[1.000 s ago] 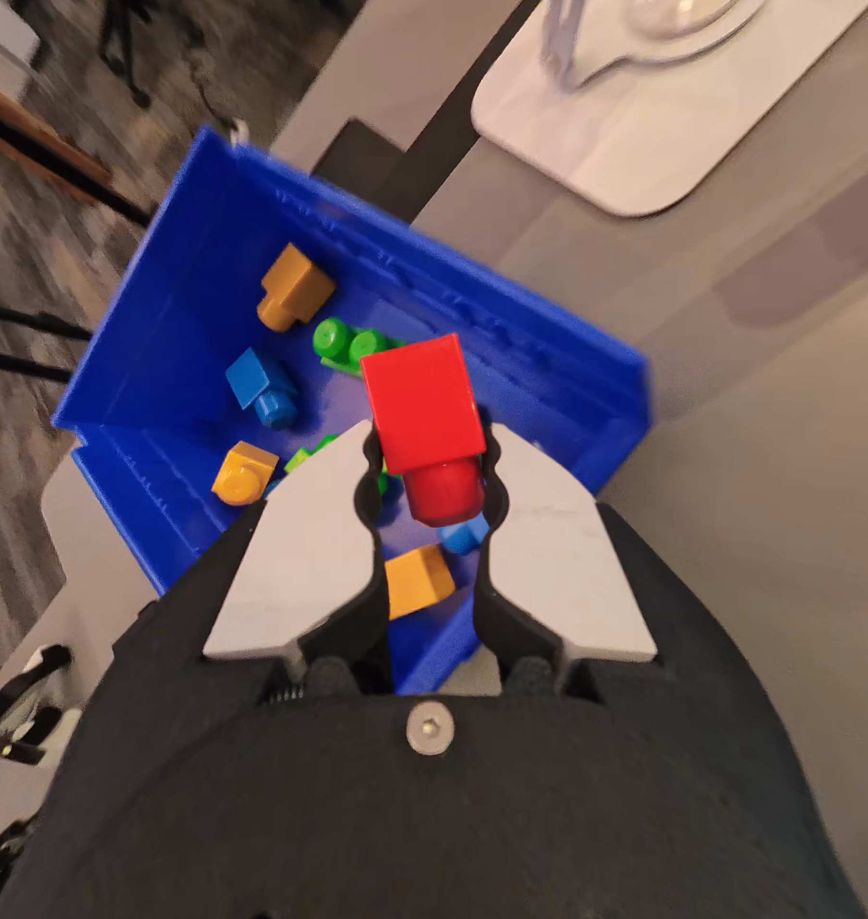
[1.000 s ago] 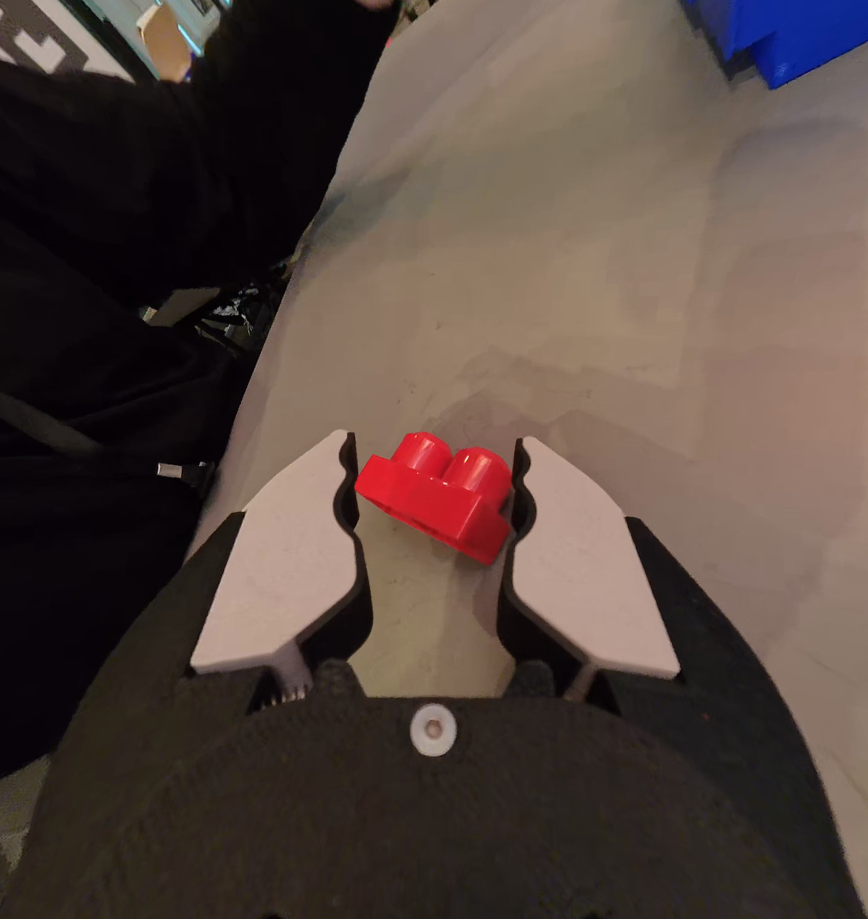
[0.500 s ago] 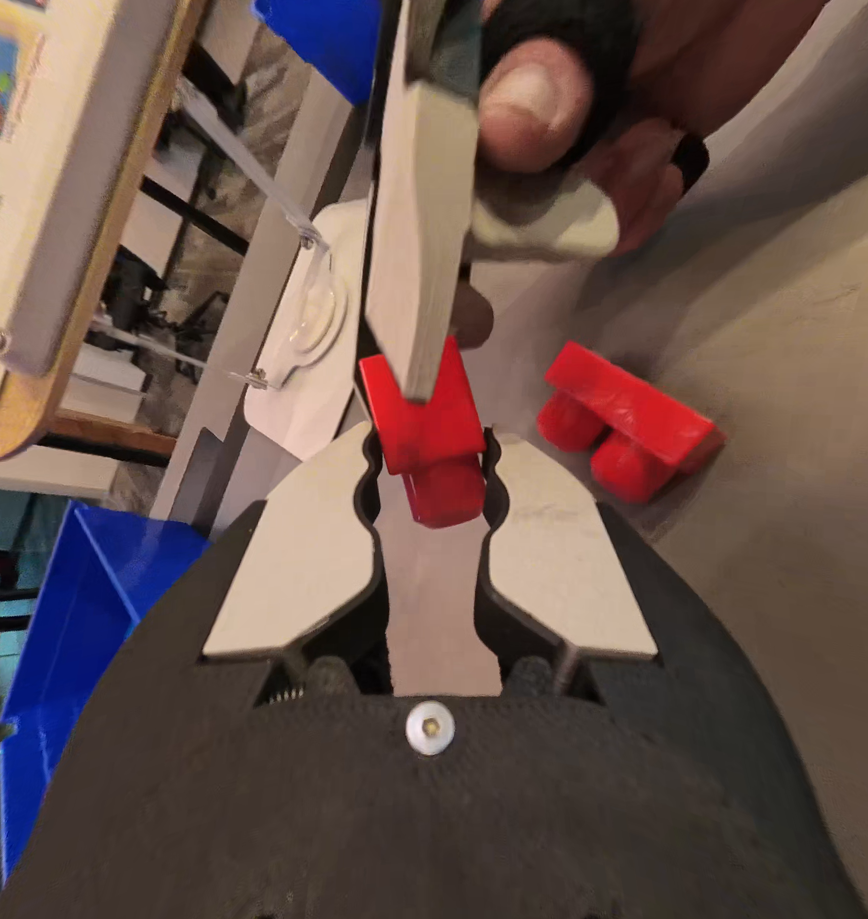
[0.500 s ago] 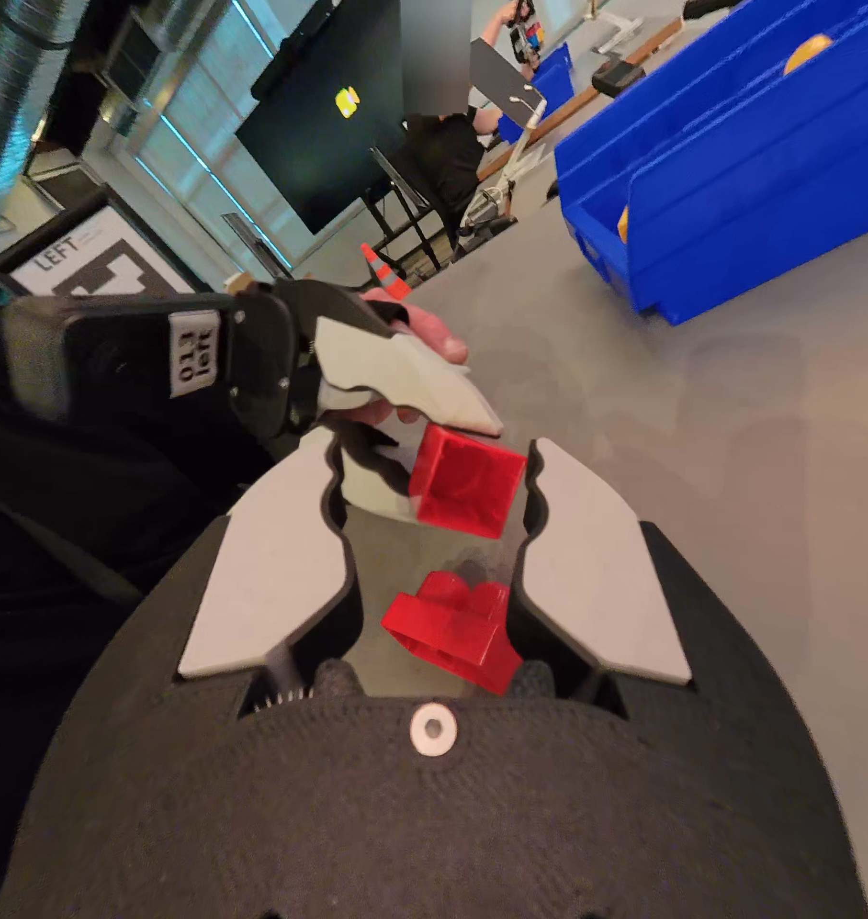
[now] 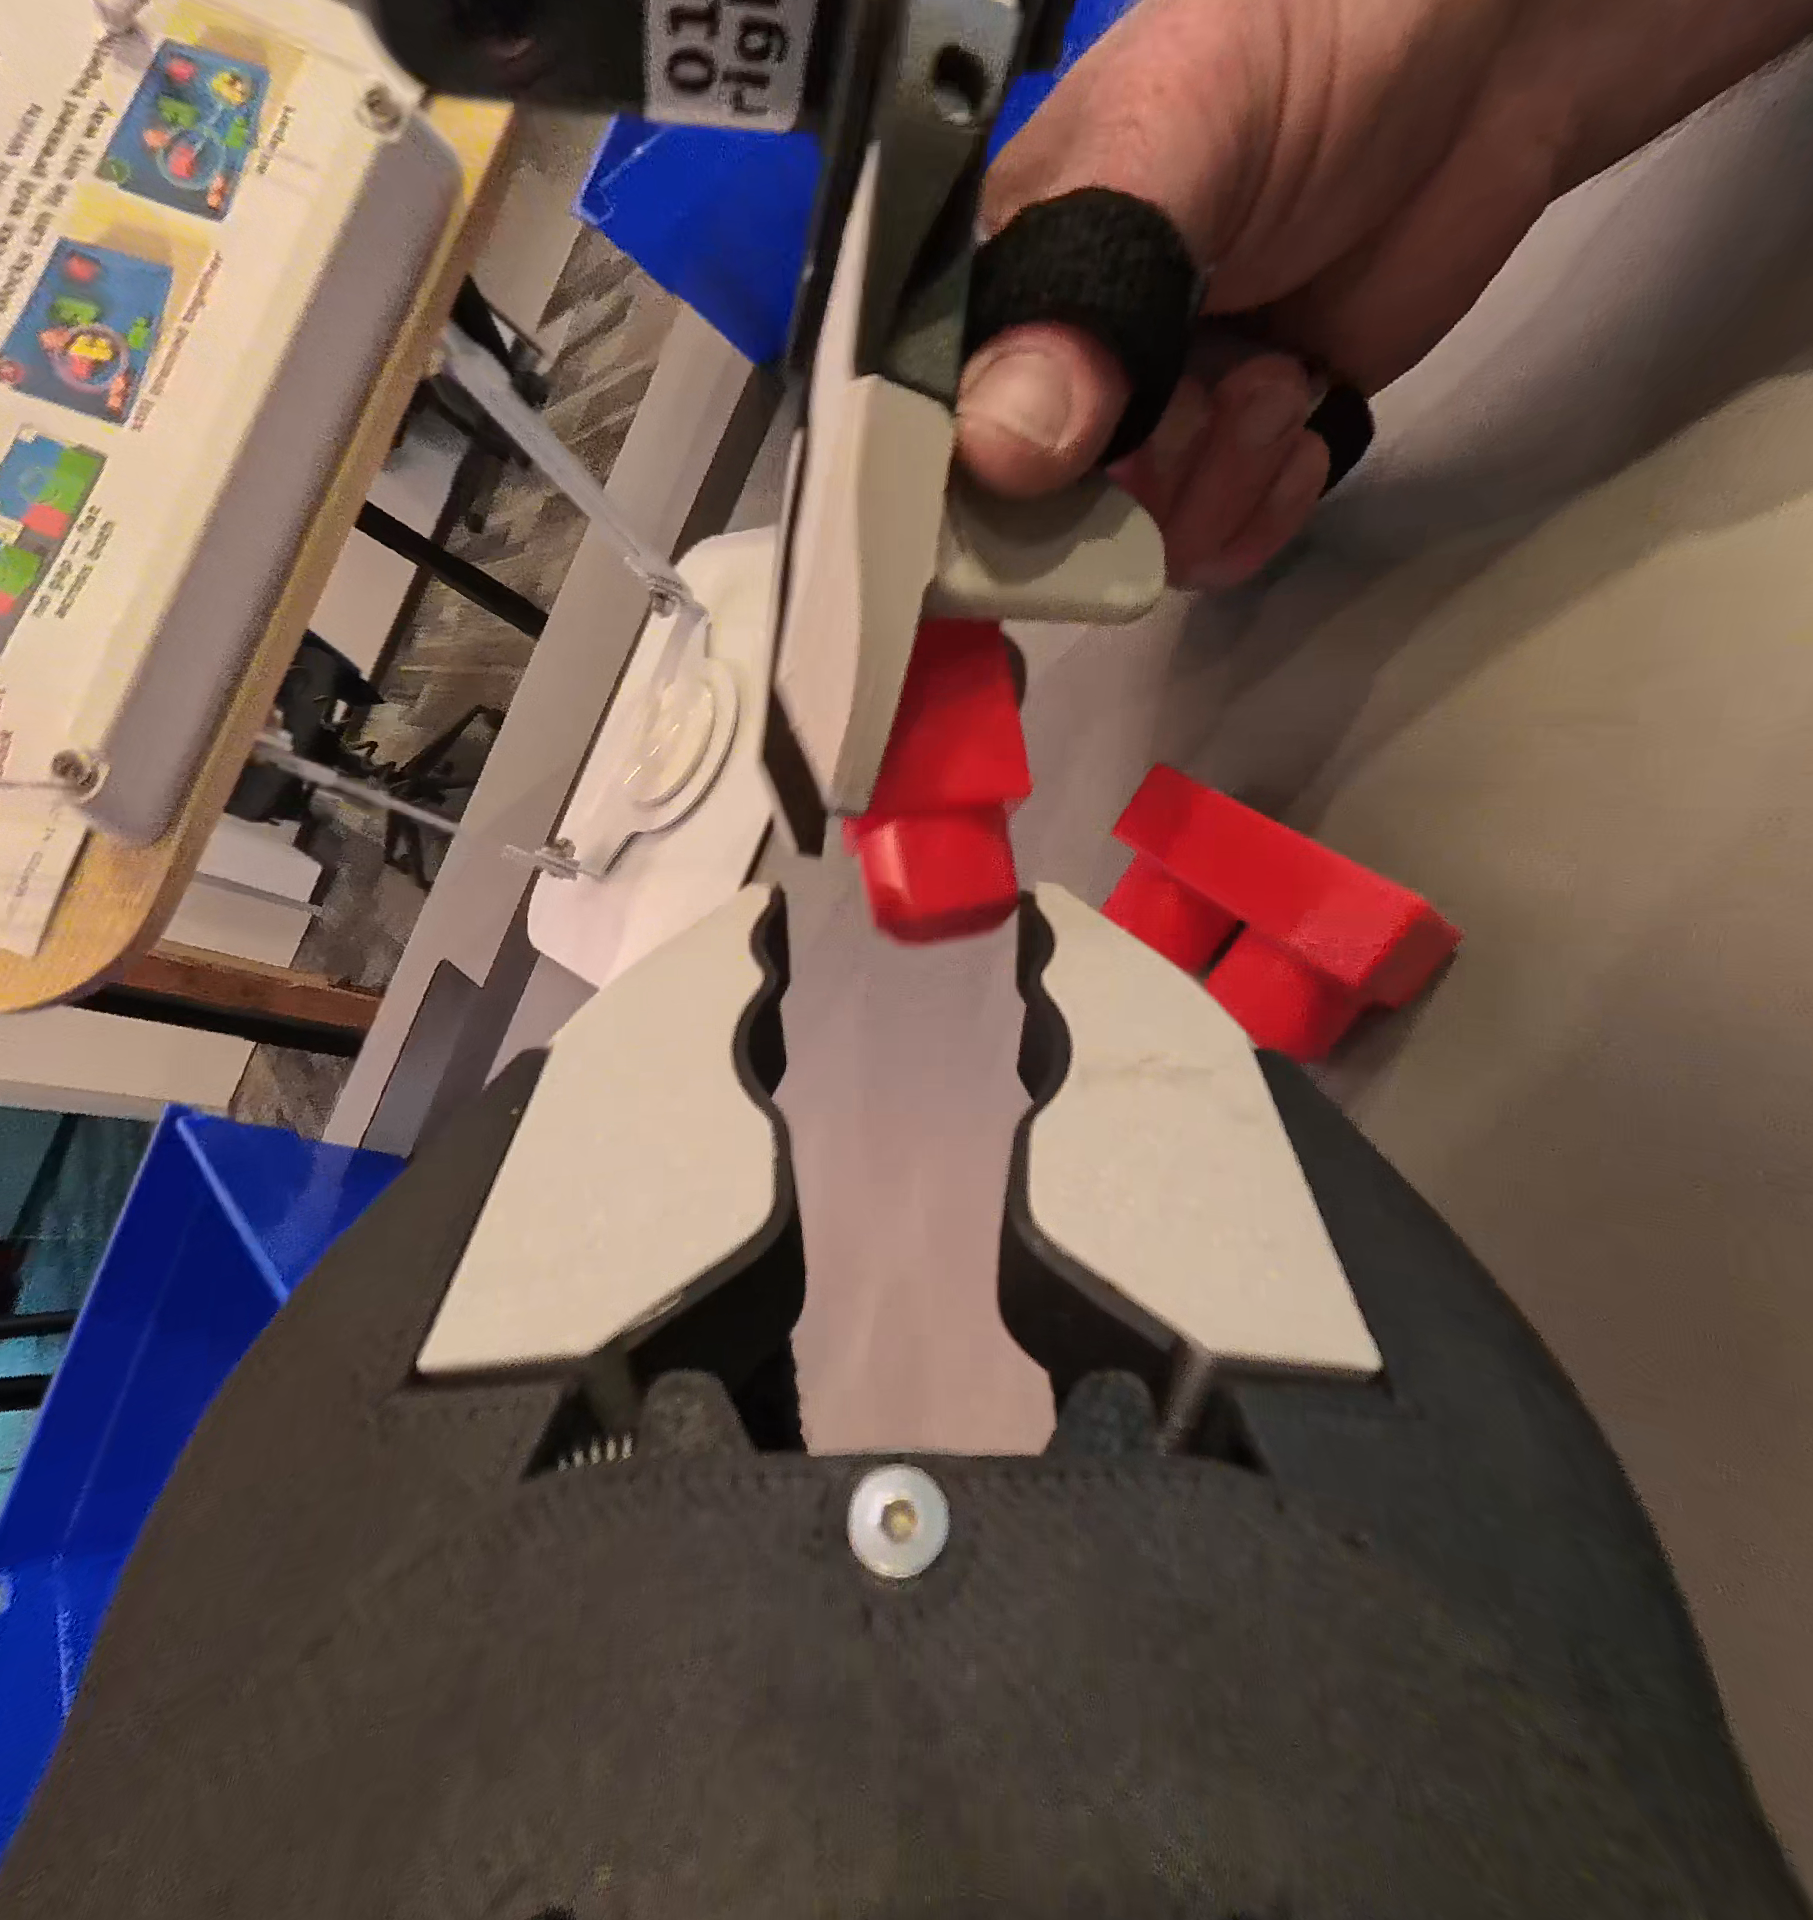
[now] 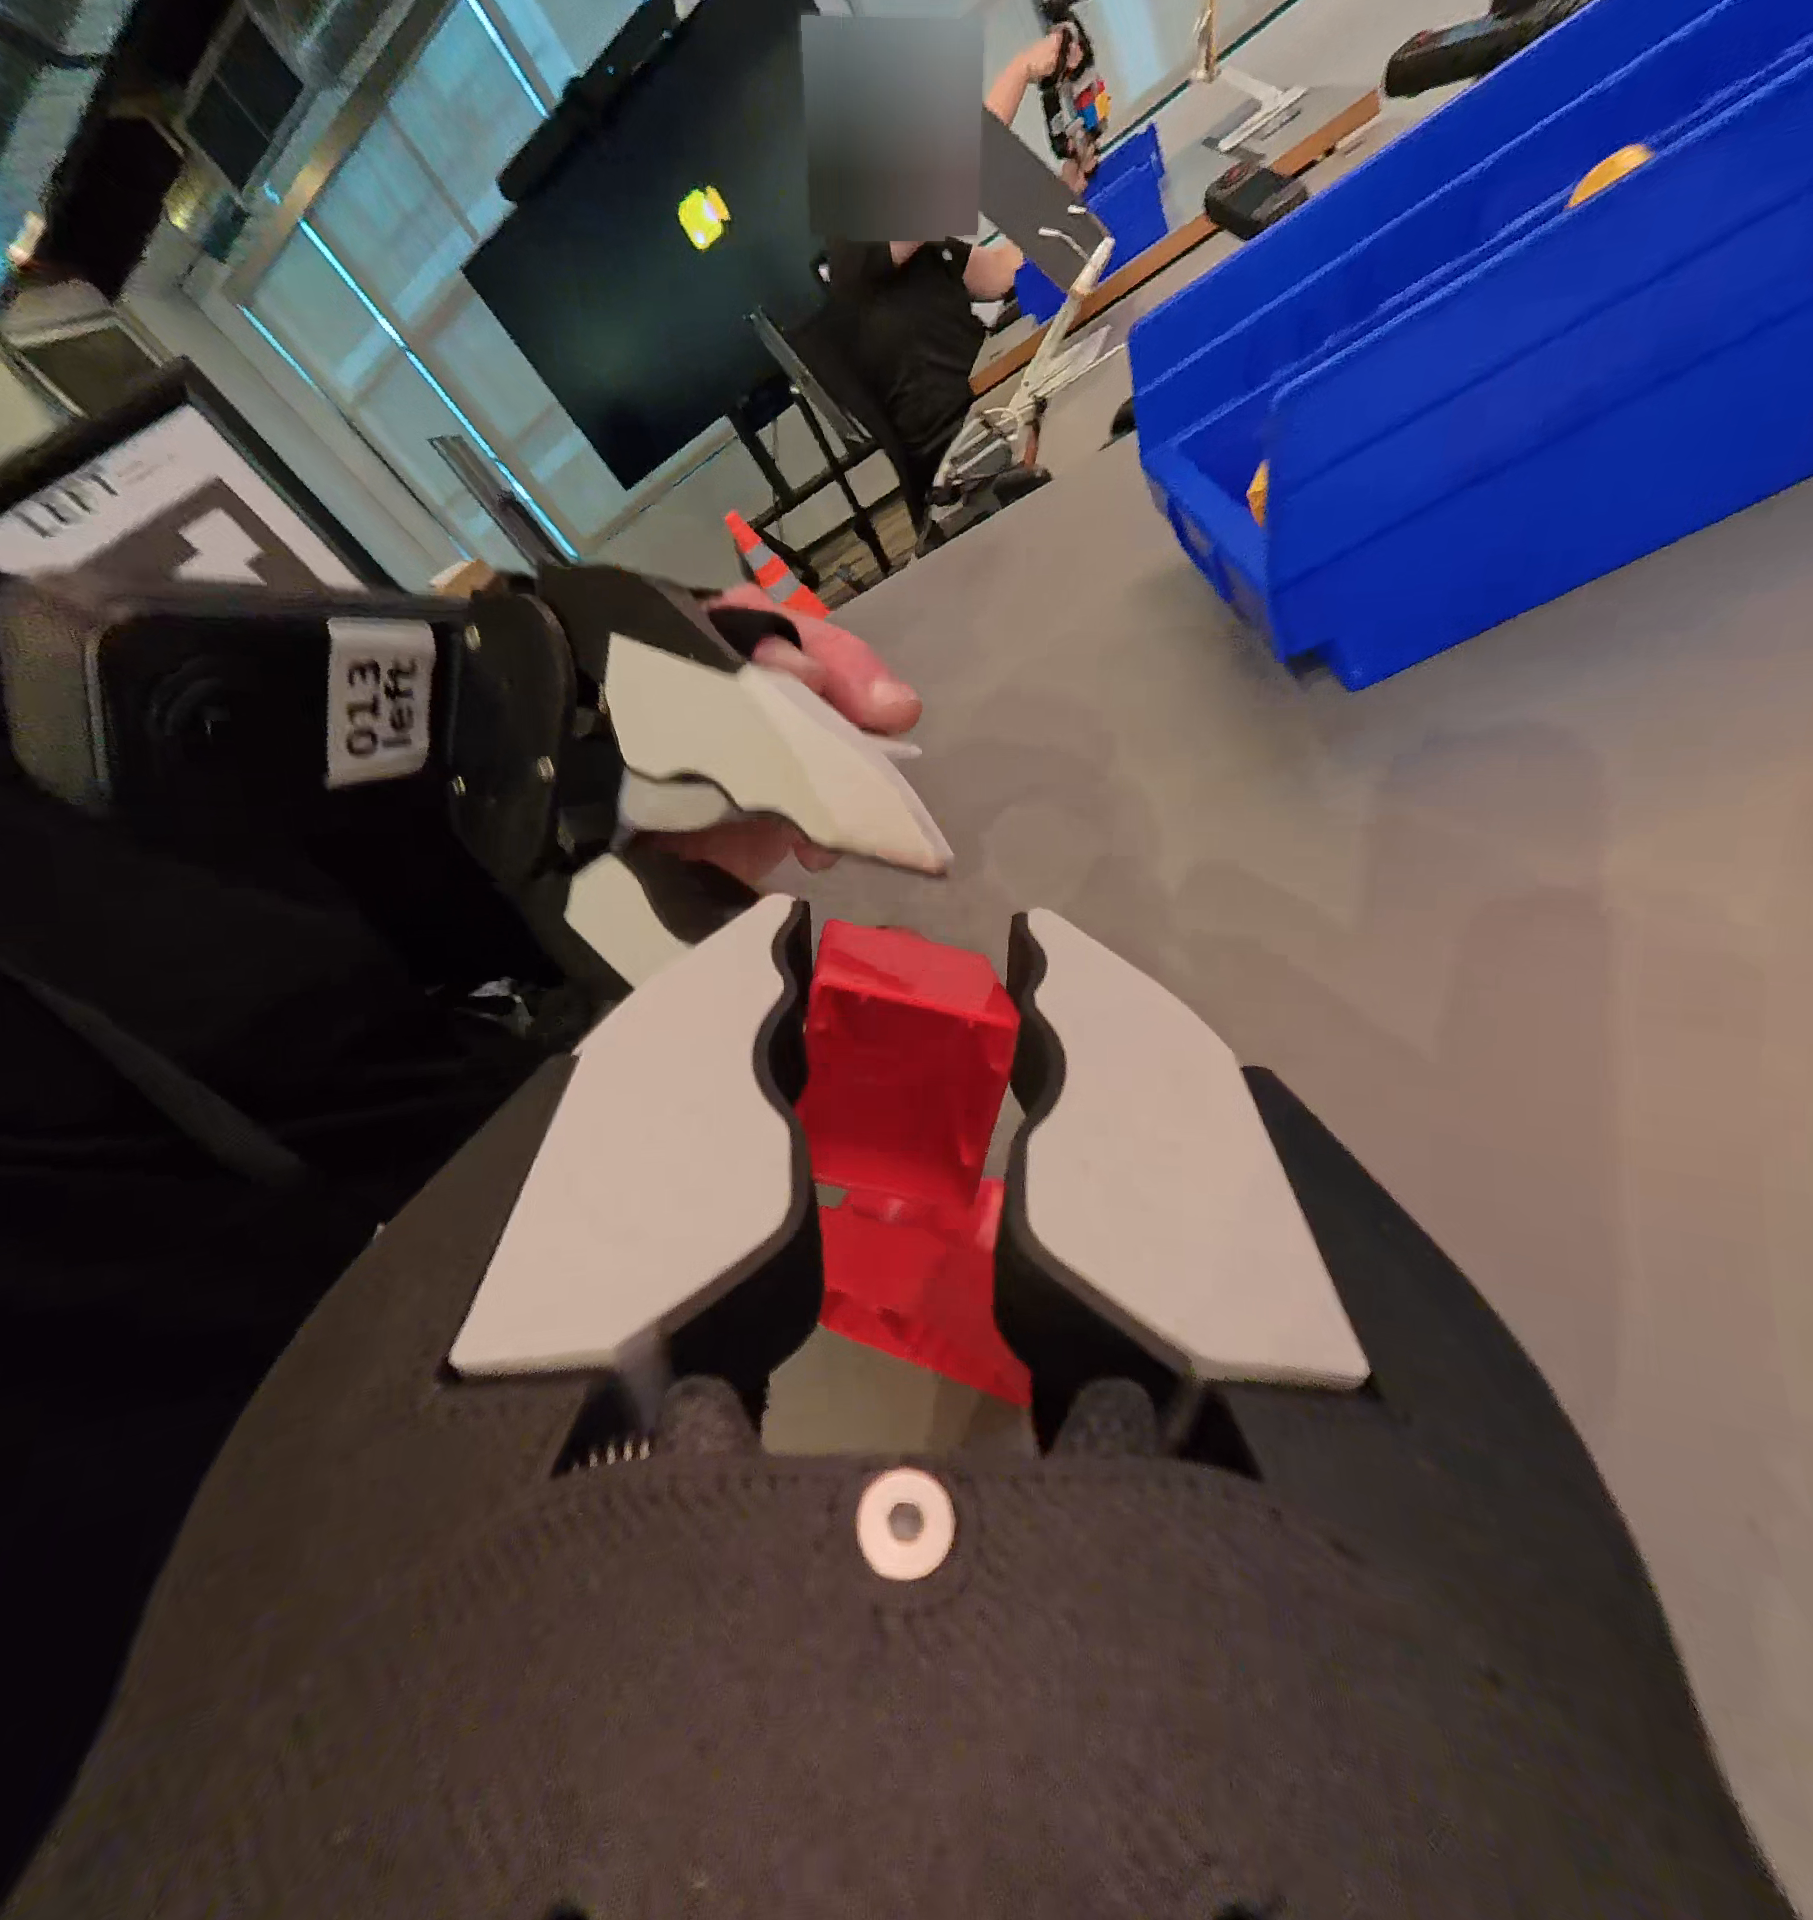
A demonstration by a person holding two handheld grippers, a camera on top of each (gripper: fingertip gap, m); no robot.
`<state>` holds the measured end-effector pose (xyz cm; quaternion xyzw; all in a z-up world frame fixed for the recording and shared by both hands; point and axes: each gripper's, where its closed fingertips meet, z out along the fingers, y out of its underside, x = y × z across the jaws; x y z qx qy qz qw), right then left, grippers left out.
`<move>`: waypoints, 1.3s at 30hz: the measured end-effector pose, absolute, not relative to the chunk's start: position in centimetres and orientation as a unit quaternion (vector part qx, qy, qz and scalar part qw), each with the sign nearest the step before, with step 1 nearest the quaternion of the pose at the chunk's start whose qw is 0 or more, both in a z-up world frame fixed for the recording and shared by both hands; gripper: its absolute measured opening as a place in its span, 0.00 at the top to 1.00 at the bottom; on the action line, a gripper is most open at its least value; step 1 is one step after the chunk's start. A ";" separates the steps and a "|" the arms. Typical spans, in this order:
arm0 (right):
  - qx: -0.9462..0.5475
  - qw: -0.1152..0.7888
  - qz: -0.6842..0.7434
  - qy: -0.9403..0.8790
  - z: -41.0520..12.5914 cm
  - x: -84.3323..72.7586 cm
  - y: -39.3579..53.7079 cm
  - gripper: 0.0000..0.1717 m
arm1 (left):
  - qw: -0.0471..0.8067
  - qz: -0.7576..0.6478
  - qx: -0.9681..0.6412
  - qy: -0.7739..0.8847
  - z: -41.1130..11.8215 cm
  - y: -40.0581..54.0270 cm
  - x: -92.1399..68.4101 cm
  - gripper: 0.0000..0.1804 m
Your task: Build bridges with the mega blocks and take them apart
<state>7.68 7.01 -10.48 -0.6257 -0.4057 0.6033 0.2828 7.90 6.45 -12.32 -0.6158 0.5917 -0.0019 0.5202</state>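
My right jaws point(image 6: 907, 997) are clamped on the single-stud red block point(image 6: 902, 1049), a pad pressed to each of its side walls; its hollow underside faces my right camera, so its stud points away from that camera, toward my left jaws. My left jaws point(image 5: 897, 920) stand apart with nothing between them; the stud point(image 5: 938, 868) hangs just ahead of their tips, nearer the right-hand tip than the left, touching neither as far as I can tell.

The two-stud red block point(image 5: 1286, 914) lies on the desk point(image 6: 1401, 883) just beyond the held one, on its side, studs pointing toward my left jaws, long axis running across them; in the right view it shows directly under the held block point(image 6: 912, 1288). So the right jaws are the nearer by far; I judge the next move is a short drop, and since the studs do not face up, seating will need one block turned first.

A blue bin point(image 6: 1504, 416) stands well apart at the far edge.
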 end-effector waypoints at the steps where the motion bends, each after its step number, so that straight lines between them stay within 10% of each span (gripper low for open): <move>1: -0.629 0.288 0.594 -0.410 -10.7 8.0 7.3 0.79 | 0.521 0.000 -0.619 0.587 -12.1 6.7 7.2 0.77; 18: -0.690 0.244 0.430 -0.528 -17.0 8.6 7.5 0.72 | 0.487 0.142 -0.694 0.511 -6.8 18.1 -13.8 0.82; 28: -0.675 0.242 0.460 -0.524 -16.3 8.9 7.1 0.74 | 0.229 0.191 -0.753 0.587 -13.0 32.0 -23.1 0.70; 39: -0.666 0.238 0.477 -0.522 -15.9 9.2 6.8 0.76 | 0.073 0.254 -0.743 0.615 -17.1 34.3 -24.1 0.81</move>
